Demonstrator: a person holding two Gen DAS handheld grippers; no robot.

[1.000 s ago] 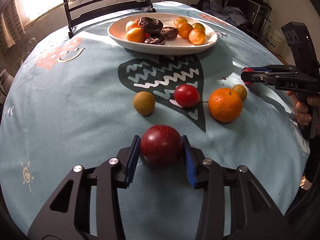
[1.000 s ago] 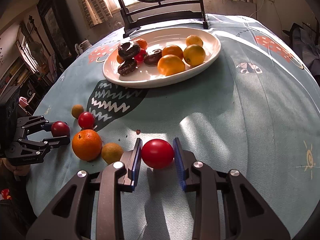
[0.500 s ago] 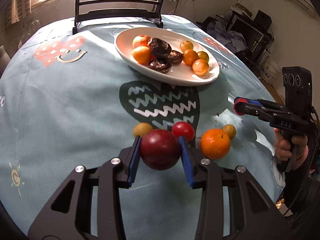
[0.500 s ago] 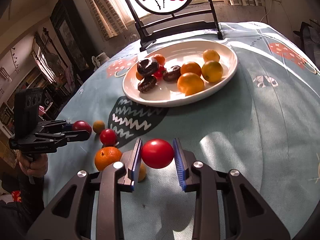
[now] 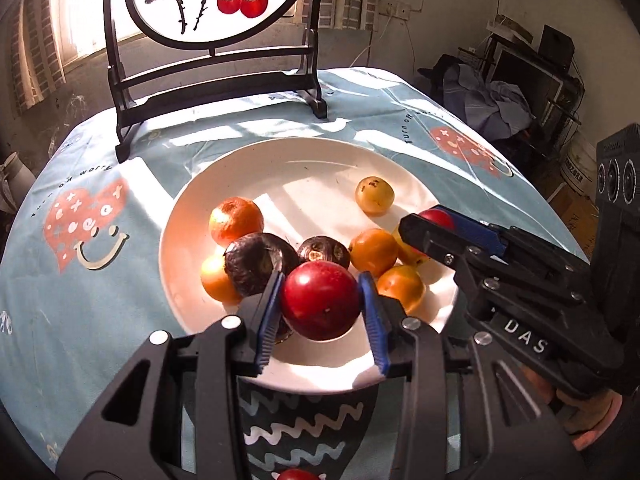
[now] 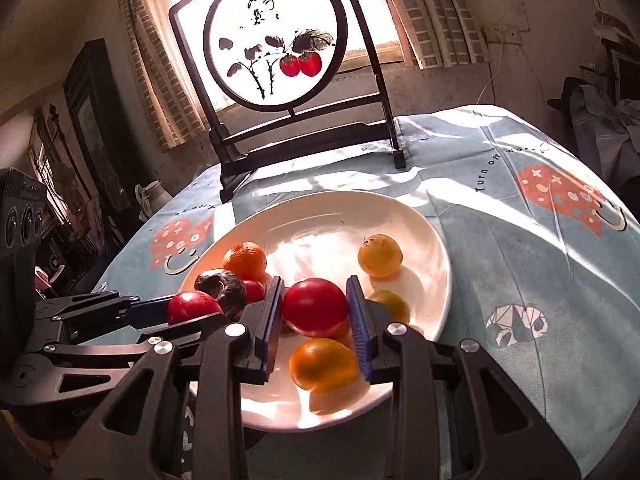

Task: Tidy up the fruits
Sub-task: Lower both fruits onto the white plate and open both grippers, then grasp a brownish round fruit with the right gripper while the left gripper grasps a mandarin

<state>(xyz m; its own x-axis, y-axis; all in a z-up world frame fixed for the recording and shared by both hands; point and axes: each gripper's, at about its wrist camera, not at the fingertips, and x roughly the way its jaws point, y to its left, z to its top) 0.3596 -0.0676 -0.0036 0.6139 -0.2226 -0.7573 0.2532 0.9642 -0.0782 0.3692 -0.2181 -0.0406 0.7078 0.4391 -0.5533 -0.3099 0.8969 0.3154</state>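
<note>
The left claw (image 5: 320, 280) is clamped on a dark red plum (image 5: 320, 300) and holds it over the near edge of the white plate (image 5: 280, 152). The right claw (image 6: 314, 282) has just been opening. The red tomato (image 6: 316, 306) sits between its pads, which look let go, and it seems to rest on an orange (image 6: 324, 364) near the plate's right edge.

To do this well, I think the right claw should open wide and lift straight up, so it does not roll the tomato off the pile. The left claw should go down to a bare spot on the plate before it lets go.

The plate is crowded at the near side. A dark wrinkled fruit (image 5: 256, 262) sits just beside the plum, and more oranges (image 5: 236, 220) crowd close. A yellow fruit (image 5: 374, 194) lies alone toward the far edge. The two claws are very near each other and could bump. A painted screen (image 5: 216, 0) stands at the table's far edge.
</note>
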